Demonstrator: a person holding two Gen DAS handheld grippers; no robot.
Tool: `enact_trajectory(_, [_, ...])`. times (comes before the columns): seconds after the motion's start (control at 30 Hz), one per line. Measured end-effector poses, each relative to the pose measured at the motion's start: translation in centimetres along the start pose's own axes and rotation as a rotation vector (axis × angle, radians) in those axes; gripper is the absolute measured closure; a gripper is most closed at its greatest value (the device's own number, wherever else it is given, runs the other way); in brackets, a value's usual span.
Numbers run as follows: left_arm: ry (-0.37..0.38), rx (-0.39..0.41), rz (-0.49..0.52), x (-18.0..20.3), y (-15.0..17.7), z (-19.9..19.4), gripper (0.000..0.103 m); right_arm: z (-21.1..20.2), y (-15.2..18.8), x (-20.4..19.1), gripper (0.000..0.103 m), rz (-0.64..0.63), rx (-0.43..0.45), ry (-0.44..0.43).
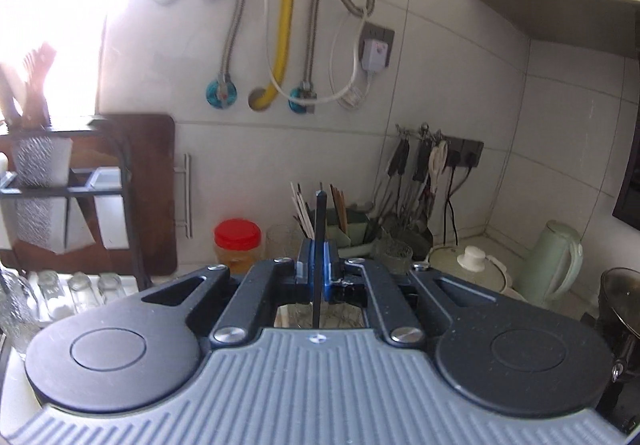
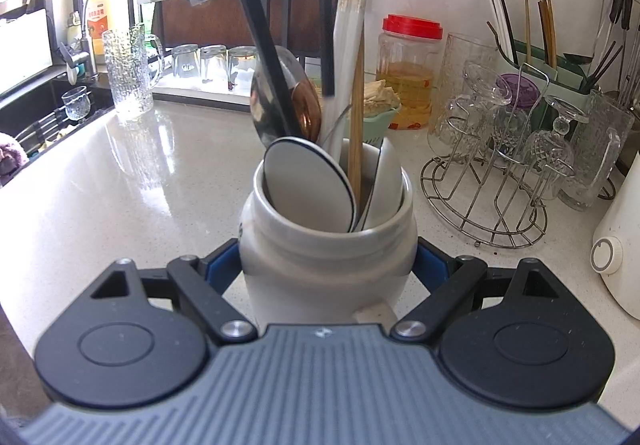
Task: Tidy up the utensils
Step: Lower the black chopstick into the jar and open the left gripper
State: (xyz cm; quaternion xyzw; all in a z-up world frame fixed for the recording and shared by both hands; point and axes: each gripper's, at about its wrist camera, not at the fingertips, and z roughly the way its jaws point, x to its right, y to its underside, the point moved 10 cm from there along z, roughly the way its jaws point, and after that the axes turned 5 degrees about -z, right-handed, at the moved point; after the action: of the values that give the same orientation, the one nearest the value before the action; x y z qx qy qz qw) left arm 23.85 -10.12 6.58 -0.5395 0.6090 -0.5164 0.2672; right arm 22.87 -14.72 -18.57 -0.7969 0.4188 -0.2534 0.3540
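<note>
Left gripper (image 1: 316,269) jaws clamp one black chopstick (image 1: 320,229) (upright); right gripper (image 2: 326,269) jaws hug one white jar (image 2: 324,257).

Tabletop (image 2: 120,181): pale speckled stone, glossy. Standing on it: white ceramic jar (image 2: 326,261) between the right fingers (image 2: 224,265); ribbed glass mug (image 2: 130,73) far left beyond them; red-lidded jar (image 2: 408,73) ahead; wire glass rack (image 2: 486,201) right; white appliance (image 2: 618,245) at the right edge.

Red-lidded jar (image 2: 409,73) beside glass rack (image 2: 486,181)
</note>
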Motion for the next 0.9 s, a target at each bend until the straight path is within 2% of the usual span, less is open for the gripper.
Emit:
enact_trajectory(0.27, [-0.025,-0.040,0.049,-0.4,3.0,3.0,0.098,-0.1,0.1,0.1,0.012,-0.003,0.012,-0.008])
enact_trajectory(0.57, [-0.021,-0.163,0.014,-1.0,7.3,5.3,0.098,-0.1,0.1,0.1,0.012,0.000,0.019,-0.019])
enact_trajectory(0.9, [-0.035,-0.246,-0.005,-1.2,9.5,6.2,0.098,-0.1,0.1,0.1,0.012,-0.001,0.020,-0.019])
